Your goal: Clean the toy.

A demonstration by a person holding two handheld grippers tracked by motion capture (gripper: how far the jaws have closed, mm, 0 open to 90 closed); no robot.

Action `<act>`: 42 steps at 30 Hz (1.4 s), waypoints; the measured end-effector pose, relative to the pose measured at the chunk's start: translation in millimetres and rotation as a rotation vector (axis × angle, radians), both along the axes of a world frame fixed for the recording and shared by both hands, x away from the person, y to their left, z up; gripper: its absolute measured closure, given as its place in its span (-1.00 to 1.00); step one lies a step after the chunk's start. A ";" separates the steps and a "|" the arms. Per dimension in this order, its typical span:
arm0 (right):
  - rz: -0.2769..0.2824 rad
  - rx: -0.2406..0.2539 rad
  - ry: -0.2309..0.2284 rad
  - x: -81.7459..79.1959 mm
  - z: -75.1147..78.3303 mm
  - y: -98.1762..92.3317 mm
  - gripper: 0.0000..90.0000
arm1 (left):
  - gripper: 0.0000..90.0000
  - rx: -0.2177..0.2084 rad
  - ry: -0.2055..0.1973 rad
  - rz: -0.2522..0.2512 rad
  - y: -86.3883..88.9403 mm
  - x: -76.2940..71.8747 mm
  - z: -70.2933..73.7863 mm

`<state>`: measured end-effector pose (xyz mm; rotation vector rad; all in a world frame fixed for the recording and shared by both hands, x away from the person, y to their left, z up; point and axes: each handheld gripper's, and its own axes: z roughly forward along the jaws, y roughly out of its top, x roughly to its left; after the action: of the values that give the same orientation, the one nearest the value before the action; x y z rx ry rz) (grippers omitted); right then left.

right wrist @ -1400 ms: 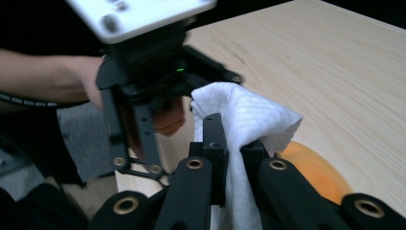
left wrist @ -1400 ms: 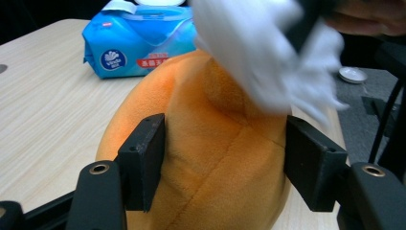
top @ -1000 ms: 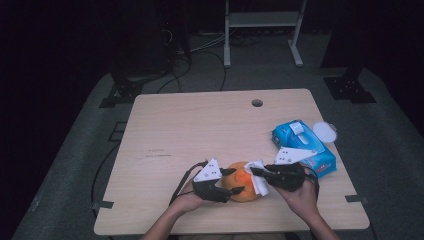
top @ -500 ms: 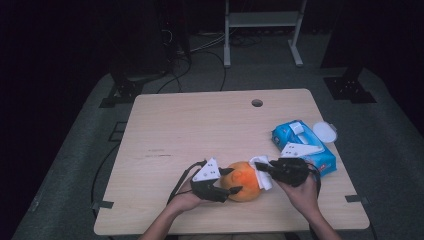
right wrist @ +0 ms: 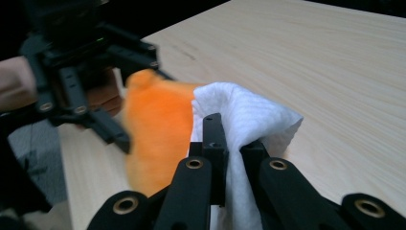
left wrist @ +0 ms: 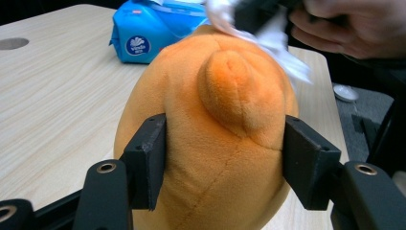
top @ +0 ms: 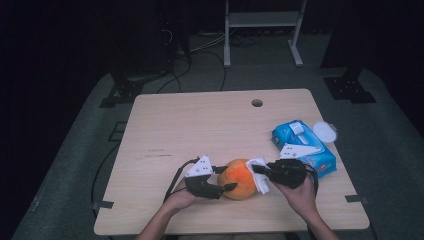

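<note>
Left gripper view: left gripper [left wrist: 225, 177] clamps rounded orange plush toy [left wrist: 215, 139]; right gripper [right wrist: 230, 143] pinches crumpled white tissue [right wrist: 239, 115] against toy's fuzzy right side.

My left gripper [top: 220, 186] is black, topped with a grey three-cornered plate, and a black cable loops from its back. My right gripper [top: 260, 170] is black too, under the same kind of plate. Up close, my jaws are matte black blocks on black arms studded with brass-ringed screw holes; my forearms are bare, without sleeves.
</note>
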<state>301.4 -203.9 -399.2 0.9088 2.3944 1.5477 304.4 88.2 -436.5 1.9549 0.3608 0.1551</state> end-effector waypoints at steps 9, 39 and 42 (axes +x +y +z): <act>-0.066 0.073 0.101 18.9 -15.3 -25.5 0.90 | -0.14 0.024 -0.034 -0.072 -2.7 -5.4 -0.9; 0.163 0.037 0.016 -9.2 8.9 25.6 0.90 | -0.22 -0.024 0.014 0.029 -10.1 1.0 -1.8; 0.150 0.020 -0.006 -10.2 11.5 29.4 0.89 | -0.20 -0.022 0.010 0.029 -11.0 0.3 -1.2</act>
<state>291.2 -174.5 -387.7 0.7417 2.4987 1.6258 304.7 77.1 -437.8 1.9296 0.3955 0.1595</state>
